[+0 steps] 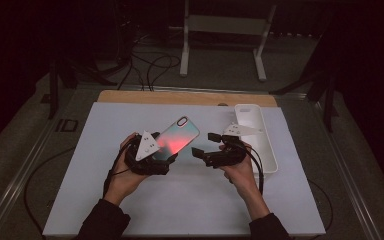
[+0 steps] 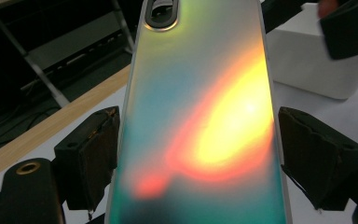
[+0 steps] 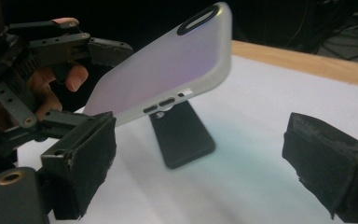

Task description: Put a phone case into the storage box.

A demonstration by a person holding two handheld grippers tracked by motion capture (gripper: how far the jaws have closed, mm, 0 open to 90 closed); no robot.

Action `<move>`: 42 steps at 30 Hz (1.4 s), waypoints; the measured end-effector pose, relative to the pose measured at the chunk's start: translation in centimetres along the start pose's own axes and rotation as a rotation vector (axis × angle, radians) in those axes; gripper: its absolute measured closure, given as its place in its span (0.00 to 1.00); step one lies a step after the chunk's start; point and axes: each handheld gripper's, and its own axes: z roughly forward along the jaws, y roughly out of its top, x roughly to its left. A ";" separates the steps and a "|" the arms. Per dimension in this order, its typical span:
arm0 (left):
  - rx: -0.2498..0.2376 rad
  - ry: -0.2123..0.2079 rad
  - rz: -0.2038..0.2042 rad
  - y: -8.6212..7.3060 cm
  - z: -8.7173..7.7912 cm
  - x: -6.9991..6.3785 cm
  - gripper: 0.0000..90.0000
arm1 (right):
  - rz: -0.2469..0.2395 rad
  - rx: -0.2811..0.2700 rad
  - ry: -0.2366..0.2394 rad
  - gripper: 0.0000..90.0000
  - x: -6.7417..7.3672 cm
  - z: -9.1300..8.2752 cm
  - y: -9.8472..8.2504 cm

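- The left gripper (image 1: 172, 159) clamps the lower end of an iridescent phone case (image 1: 177, 138), one pad against each long edge, and holds it tilted above the white mat (image 1: 130, 200).
- The right gripper (image 1: 205, 145), just beside the case, has its jaws spread wide with nothing between them.
- A white tray (image 1: 267, 155) lies behind the right gripper.
- I can read no brand or lettering on the case.

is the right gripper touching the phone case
Apart. The right gripper view shows the right gripper's fingers wide open with white table between them, while the phone case is held up farther off by the left gripper.
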 end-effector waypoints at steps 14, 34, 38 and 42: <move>-0.018 -0.028 0.014 0.5 0.7 -1.1 0.19 | 0.103 0.023 0.057 0.43 0.6 1.6 1.1; 0.002 -0.032 0.019 0.6 1.4 -1.9 0.19 | 0.127 0.004 0.152 0.96 2.2 2.3 1.7; 0.013 -0.046 0.004 0.6 1.4 -1.8 0.18 | 0.092 0.010 0.131 0.96 2.7 2.4 1.8; 0.013 -0.072 -0.027 0.5 1.2 -1.3 0.16 | 0.087 0.008 0.129 0.96 2.6 2.3 2.0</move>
